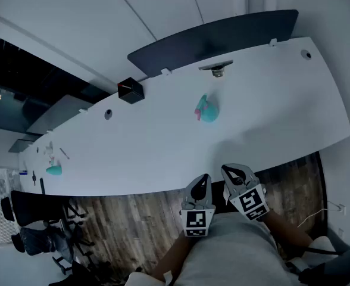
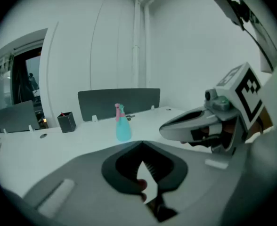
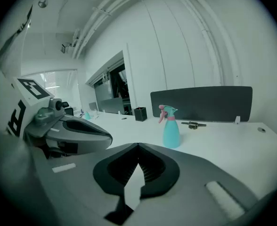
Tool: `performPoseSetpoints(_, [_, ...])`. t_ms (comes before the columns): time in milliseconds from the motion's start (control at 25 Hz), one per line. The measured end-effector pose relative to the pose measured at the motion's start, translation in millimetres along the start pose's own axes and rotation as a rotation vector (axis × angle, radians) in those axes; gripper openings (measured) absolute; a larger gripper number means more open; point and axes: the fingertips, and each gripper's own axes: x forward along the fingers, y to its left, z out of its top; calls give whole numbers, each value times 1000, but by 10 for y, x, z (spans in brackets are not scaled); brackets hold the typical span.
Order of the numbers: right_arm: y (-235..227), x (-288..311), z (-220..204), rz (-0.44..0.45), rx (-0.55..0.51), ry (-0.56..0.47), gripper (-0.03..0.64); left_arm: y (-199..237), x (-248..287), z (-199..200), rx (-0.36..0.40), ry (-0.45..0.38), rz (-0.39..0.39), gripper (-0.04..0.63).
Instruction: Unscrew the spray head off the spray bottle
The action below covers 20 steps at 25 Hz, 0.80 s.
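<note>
Evidently unstarted: the spray bottle [image 1: 208,110] stood at frame centre, well apart from the left gripper [image 1: 204,180] and right gripper [image 1: 229,172], both pressed together and empty; next, they likely needed opening and reaching.

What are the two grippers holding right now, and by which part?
Nothing. The left gripper and right gripper have their jaws closed and empty; the spray bottle stands untouched on the table, well ahead of them.
</note>
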Motion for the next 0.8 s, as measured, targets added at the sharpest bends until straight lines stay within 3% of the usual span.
performPoseSetpoints(200, [-27,229,37,17,-18,39,2,239,233,-168,4,52,-2,2])
performPoseSetpoints(440, [-284,426,213,-63,-9,113,2,653,772,33,-18,28,-58,2])
performPoseSetpoints(640, [-557,648,297,-137,10,133,2,823,1236,-150,9,72,-107,2])
performPoseSetpoints(800, [-645,745,269,-143,34,143,2,894,1458,-156,-9,71,-118,2])
